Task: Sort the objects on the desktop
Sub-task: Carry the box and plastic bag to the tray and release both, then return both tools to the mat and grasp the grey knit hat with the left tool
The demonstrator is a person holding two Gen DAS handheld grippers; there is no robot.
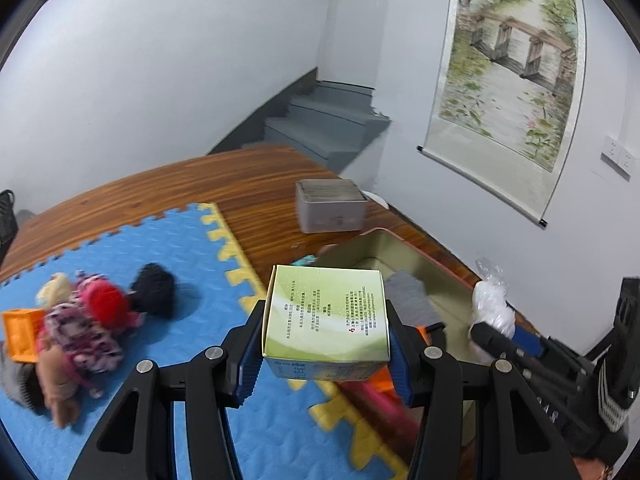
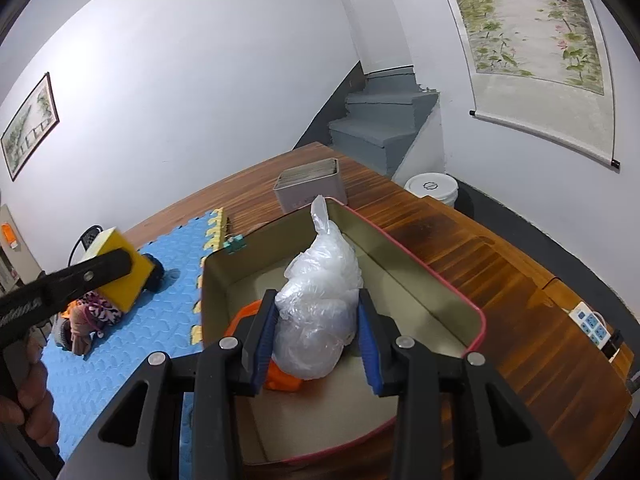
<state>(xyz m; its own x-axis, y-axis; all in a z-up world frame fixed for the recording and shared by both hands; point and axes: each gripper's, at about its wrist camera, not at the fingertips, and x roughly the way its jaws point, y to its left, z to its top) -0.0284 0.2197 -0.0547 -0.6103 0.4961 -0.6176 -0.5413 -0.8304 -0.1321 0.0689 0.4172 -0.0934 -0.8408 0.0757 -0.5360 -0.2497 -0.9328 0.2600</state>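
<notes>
The left gripper (image 1: 326,354) holds a small green box (image 1: 326,312) — its blue fingers (image 1: 250,360) press on the box's two sides. The box is up in the air, off the desk (image 1: 248,184). In the left wrist view it hangs in the middle, with the blue foam mat (image 1: 168,248) at 9 o'clock from it and the big tin tray (image 1: 376,248) at 1 o'clock.

The right gripper (image 2: 318,340) holds a white plastic bag (image 2: 320,296). Its fingers (image 2: 266,340) squeeze the bag from both sides, close together. The bag sits over the tin tray (image 2: 452,292), which has a red rim. Something orange (image 2: 284,380) lies in the tray under the bag, at 7 o'clock from it.

On the mat, at 9 o'clock from the green box, is a pile of soft toys and cloth bits (image 1: 80,320), with a red one on top, a black fuzzy ball (image 1: 154,290) and an orange block (image 1: 22,334) beside them.

A grey tin box (image 1: 330,206) stands on the bare wood at 12 o'clock from the green box, just past the tray. A small teal piece (image 2: 236,245) lies between the mat and the tray.

In the right wrist view, the left gripper and its box show at 9 o'clock, and a hand (image 2: 34,404) is at 8 o'clock.
</notes>
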